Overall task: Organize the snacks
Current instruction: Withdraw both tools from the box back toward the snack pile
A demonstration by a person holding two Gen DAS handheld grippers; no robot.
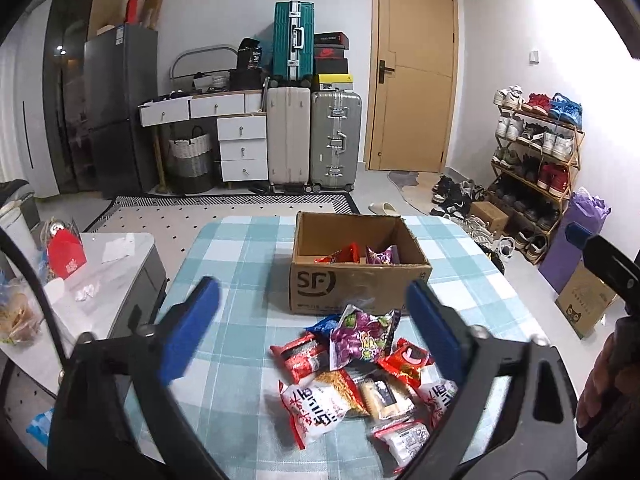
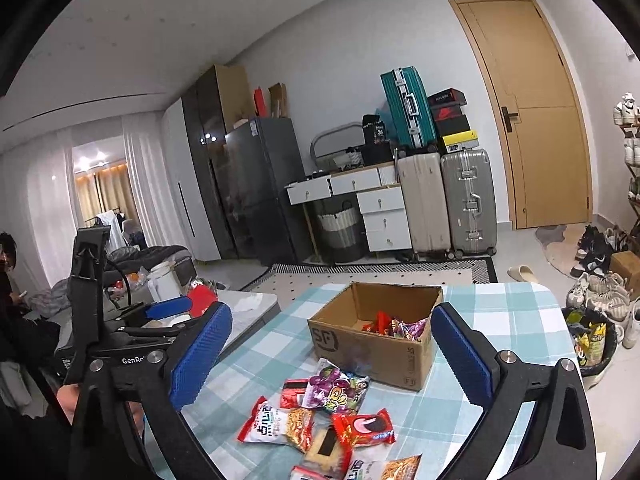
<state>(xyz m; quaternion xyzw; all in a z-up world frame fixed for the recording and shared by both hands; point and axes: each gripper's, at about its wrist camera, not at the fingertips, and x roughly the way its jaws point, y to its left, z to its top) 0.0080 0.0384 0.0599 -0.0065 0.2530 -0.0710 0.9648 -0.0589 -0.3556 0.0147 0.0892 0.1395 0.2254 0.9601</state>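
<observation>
Both tongs gape above crinkly foil packets, square cardboard box.

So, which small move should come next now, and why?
Probably lower the left gripper onto the purple snack packet topping the pile. Both grippers are open and empty, the cardboard box behind the pile already holds a few packets, and this one lies uppermost, so it is easiest to pinch.
</observation>
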